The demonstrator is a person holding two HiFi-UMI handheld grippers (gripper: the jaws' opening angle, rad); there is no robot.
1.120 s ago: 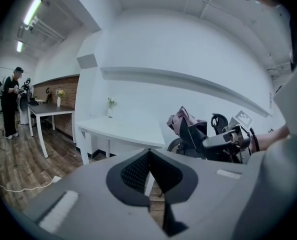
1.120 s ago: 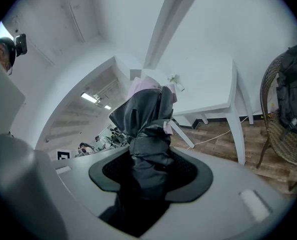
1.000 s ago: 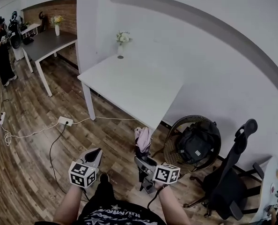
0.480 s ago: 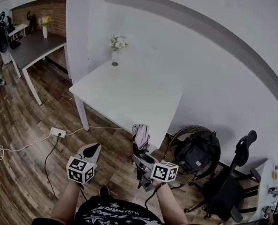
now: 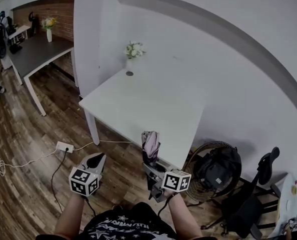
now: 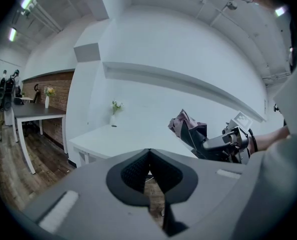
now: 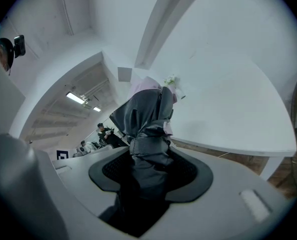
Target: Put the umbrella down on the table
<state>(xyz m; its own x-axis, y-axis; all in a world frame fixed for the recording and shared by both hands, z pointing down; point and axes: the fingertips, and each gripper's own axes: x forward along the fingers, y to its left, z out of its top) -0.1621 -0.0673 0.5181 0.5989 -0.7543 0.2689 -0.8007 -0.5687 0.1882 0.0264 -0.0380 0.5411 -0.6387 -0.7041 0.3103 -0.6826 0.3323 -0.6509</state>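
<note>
A folded umbrella (image 5: 150,145), grey with pink cloth at its tip, sticks up and forward out of my right gripper (image 5: 152,165), which is shut on it. In the right gripper view the umbrella (image 7: 146,119) fills the gap between the pads of that gripper (image 7: 148,159). Its tip hangs just short of the near edge of the white table (image 5: 138,101). My left gripper (image 5: 95,160) floats beside it to the left over the wooden floor, shut with nothing in it (image 6: 148,154). The left gripper view shows the umbrella (image 6: 187,128) to its right.
A vase of white flowers (image 5: 132,51) and a small dark disc (image 5: 129,74) stand at the table's far corner. A power strip (image 5: 64,147) with cables lies on the floor. A round chair holds a black backpack (image 5: 218,166). A dark table (image 5: 38,46) stands far left.
Both grippers have moved forward toward the white table, whose near edge now sits close to the umbrella's tip. The right gripper's hold on the umbrella is the same.
</note>
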